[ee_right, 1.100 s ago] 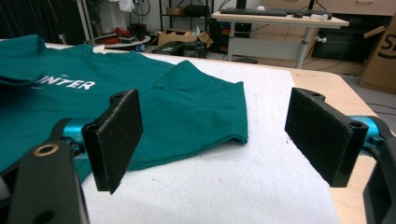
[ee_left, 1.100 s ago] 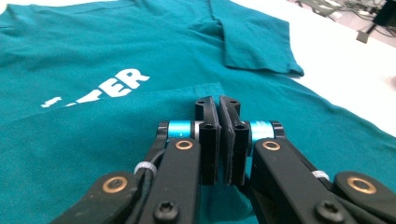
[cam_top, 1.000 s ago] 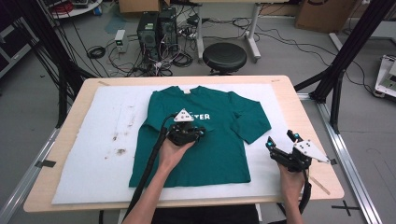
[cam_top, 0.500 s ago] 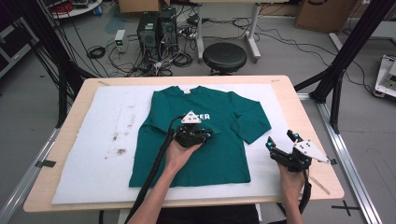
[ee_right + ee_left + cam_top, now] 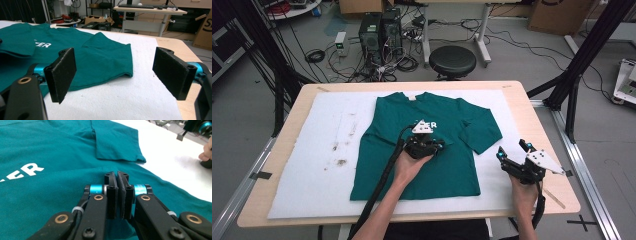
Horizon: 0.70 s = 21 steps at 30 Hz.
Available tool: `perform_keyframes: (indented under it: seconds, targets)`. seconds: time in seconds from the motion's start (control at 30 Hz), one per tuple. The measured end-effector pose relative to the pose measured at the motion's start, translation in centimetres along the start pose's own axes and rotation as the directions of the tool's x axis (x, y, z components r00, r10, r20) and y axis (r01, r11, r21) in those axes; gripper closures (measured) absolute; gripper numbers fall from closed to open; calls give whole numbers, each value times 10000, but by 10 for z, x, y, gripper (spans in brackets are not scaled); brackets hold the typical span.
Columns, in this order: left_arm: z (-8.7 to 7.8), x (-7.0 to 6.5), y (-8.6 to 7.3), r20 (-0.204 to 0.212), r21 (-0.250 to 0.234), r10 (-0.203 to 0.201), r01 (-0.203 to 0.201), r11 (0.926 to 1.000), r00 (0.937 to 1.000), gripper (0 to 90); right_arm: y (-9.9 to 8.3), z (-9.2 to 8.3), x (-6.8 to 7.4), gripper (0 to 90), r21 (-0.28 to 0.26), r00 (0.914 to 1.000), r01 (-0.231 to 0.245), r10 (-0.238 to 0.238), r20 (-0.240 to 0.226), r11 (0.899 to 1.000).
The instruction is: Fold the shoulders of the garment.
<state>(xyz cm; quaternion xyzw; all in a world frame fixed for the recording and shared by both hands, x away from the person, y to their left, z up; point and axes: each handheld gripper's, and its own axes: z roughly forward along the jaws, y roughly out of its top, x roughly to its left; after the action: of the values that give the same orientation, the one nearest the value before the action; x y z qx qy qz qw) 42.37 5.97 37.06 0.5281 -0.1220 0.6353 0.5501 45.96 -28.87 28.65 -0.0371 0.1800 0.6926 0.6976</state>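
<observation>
A dark green T-shirt (image 5: 447, 172) with white lettering (image 5: 432, 125) lies flat on a white foam mat (image 5: 307, 165). Its right sleeve (image 5: 482, 132) is spread out toward the right. My left gripper (image 5: 439, 146) hangs low over the shirt's chest, shut, with a fold of green cloth pinched between its jaws (image 5: 117, 176). The shirt's left side shows no spread sleeve. My right gripper (image 5: 512, 150) stands wide open on the mat just right of the right sleeve (image 5: 107, 57), nothing between its pads (image 5: 62, 72).
The mat covers a wooden table (image 5: 537, 115) and has brown stains (image 5: 339, 161) at its left. Behind the table are a black stool (image 5: 452, 61), computer towers (image 5: 379, 30) and cables. Black frame legs (image 5: 582, 55) rise at the right.
My left gripper has moved rightward across the shirt's chest, drawing green cloth with it. The right gripper has stayed in place, open.
</observation>
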Motion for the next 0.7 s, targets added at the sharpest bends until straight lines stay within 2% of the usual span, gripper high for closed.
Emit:
perform_keyframes:
  seconds: [0.27,0.3,0.33,0.37,0.4,0.43,0.5,0.53,0.63,0.7]
  targets:
    - [0,-1,0,144,11,-17,17,10000,9999,857,0,0,0,194,5,10000,6,-6,12,10000]
    - [0,-1,0,197,-34,-52,53,10000,9998,838,0,0,0,194,8,10000,4,-4,10,10000]
    - [0,-1,1,281,-81,-43,45,10000,9996,781,0,0,0,194,1,10000,6,-6,5,10000]
    - [-1,-1,1,367,-137,-99,104,9999,9993,781,0,0,0,194,1,10000,6,-6,5,10000]
    - [-2,-1,1,350,-192,-107,114,9998,9993,732,0,0,0,194,36,10000,-33,33,1,10000]
    - [-2,-1,2,280,-230,-113,120,9997,9995,732,0,0,0,194,36,10000,-33,33,1,10000]
    - [-4,1,2,245,-275,-226,232,9994,9994,676,0,0,1,194,34,10000,-35,35,-7,10000]
    - [-4,2,2,244,-259,-271,277,9993,9993,623,0,0,1,194,27,10000,-36,36,-4,10000]
    - [-7,3,3,119,-164,-262,263,9995,9996,620,0,0,1,194,32,10000,-44,44,-8,10000]
    - [-9,3,4,44,-130,-182,183,9997,9998,584,0,0,0,194,1,10000,1,-1,3,10000]
